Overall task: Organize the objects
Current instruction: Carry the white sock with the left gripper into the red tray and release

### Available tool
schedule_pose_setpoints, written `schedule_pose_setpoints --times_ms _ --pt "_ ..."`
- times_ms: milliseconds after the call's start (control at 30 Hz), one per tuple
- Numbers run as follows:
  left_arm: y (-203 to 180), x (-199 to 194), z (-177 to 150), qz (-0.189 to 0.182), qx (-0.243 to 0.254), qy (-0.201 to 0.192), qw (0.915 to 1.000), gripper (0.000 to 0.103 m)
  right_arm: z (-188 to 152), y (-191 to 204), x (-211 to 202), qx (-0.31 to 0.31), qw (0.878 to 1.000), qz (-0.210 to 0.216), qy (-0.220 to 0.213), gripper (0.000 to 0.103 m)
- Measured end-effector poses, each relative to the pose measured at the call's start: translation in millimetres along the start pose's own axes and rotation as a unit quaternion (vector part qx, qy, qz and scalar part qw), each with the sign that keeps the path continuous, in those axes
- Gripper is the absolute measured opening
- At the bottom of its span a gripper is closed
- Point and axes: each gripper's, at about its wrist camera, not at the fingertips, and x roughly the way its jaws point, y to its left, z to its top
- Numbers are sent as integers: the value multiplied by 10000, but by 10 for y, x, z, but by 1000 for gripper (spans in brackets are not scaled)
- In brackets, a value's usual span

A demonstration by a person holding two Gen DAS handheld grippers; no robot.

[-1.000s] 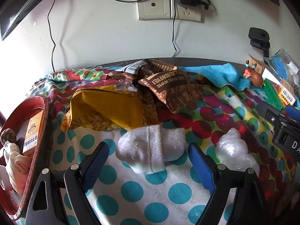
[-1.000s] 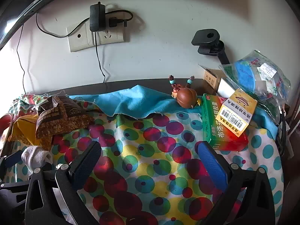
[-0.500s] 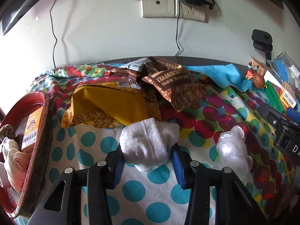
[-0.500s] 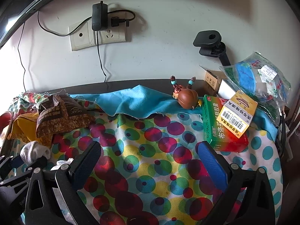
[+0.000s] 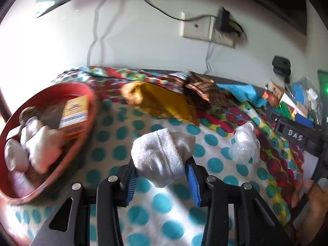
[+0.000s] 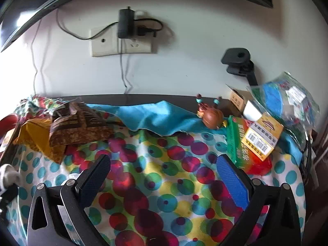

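Observation:
A white rolled sock (image 5: 162, 153) is pinched between the blue pads of my left gripper (image 5: 161, 165), which is shut on it and holds it a little above the dotted cloth. Just to its left lies a red tray (image 5: 90, 94) with a yellow box (image 5: 75, 112) and pale soft bundles (image 5: 41, 143) in it. In the right wrist view my right gripper (image 6: 163, 164) stands open over the spotted cloth with nothing between its fingers. The sock (image 6: 8, 174) shows at that view's far left edge.
Yellow packet (image 5: 164, 104) and brown packet (image 5: 203, 90) lie behind the sock, crumpled clear plastic (image 5: 244, 143) to its right. At the right side sit a green box (image 6: 237, 141), a yellow box (image 6: 262, 137), a brown figurine (image 6: 212, 116), a plastic bag (image 6: 287, 100) and blue cloth (image 6: 155, 114).
My left gripper closed on the sock, lifted it off the cloth and swung left, so the red tray now sits much nearer. The right gripper has hardly moved.

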Motion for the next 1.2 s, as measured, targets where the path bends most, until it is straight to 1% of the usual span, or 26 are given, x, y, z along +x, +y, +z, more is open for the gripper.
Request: schedule_pose_setpoints --times_ms 100,167,267,400,500,600,700,767,867,933,1100,1133,1167,1200 --pt "136 -226 -28 67 -50 -153 9998 43 5 26 11 -59 10000 58 23 103" --pt "283 -382 -31 194 -80 -281 9994 43 7 31 32 -72 9998 180 69 103" --pt "639 -516 -19 396 -353 -298 9981 43 6 58 68 -134 9995 246 167 103" --pt "1208 -675 -81 823 -678 -325 9938 43 -11 113 32 -272 9985 454 132 103" --pt "1595 -732 -180 1126 -812 -251 9900 43 -46 213 -18 -513 9955 775 160 103" --pt "1916 -809 -268 1407 -854 -252 9860 43 -113 402 -164 -909 9913 956 18 103" --pt "2176 -852 -322 1629 -939 -223 9819 43 -169 585 -244 -1127 9872 1130 45 103" --pt "2314 -859 -339 1726 -1039 -179 9793 43 -195 729 -206 -1272 9865 1002 247 103" --pt "2470 -872 -329 1820 -1089 -153 9771 43 -207 789 -171 -1240 9869 943 426 103" --pt "2540 -851 -309 1871 -1032 -83 9769 43 -207 773 -115 -1181 9876 862 563 103" --pt "2668 -757 -258 1870 -929 98 9779 43 -194 610 -3 -791 9884 1015 811 101" --pt "2678 -742 -244 1907 -915 103 9773 43 -195 587 2 -735 9885 1037 821 98" --pt "2697 -720 -225 1921 -937 112 9768 43 -195 580 2 -713 9886 1045 822 91" --pt "2714 -691 -208 1897 -985 137 9768 43 -195 578 7 -706 9882 1076 836 88"
